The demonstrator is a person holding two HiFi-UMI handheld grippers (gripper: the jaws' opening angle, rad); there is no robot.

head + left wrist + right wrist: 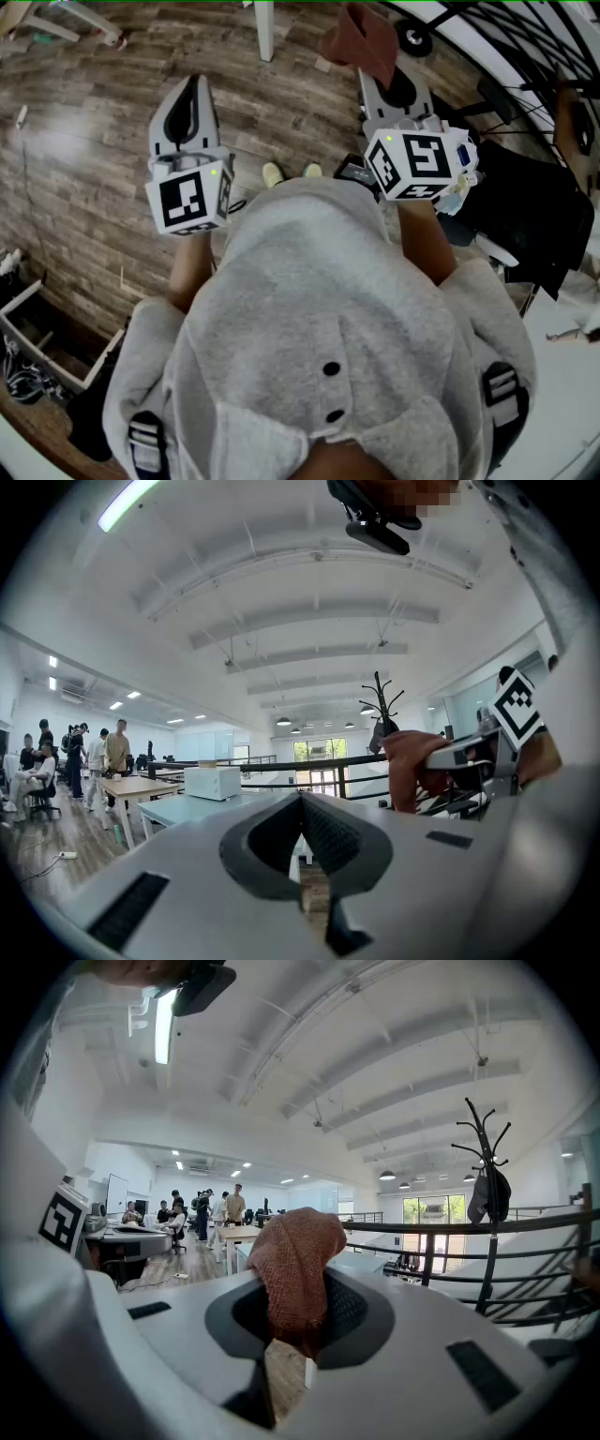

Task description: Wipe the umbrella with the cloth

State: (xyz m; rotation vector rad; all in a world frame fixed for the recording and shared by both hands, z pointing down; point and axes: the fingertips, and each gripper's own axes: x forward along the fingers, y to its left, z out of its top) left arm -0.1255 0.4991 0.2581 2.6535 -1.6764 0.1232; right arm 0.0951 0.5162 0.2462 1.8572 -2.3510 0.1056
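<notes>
In the head view the person (319, 356), in a grey hooded top, stands over a wooden floor (84, 141) with both tools held out level. The left gripper (192, 92) is at the left with nothing on it. The right gripper (392, 82) carries the cloth (361, 42), a rust-brown bunch standing up past its tip. What I take to be the umbrella (506, 42) lies at the far right: thin black ribs fan over a pale canopy, and it appears open, though only part of it shows. The cloth is near it but not touching. In the left gripper view the 2 fingers (328, 836) are pressed together with nothing between them, and the cloth and the other tool show off to the right. In the right gripper view the fingers (352, 1312) are clamped on the cloth's lower part. Its coarse knitted top flops over to the left, loose and soft, and a coat stand (483, 1176) rises far behind. Judging by this, the cloth is in hand and wiping has not begun, so the step is the approach. The next move probably calls for swinging the right gripper further right and tipping it down until the cloth's loose end lies on a canopy panel. The left gripper could open to steady a rib, since a light umbrella may shift under pressure.
</notes>
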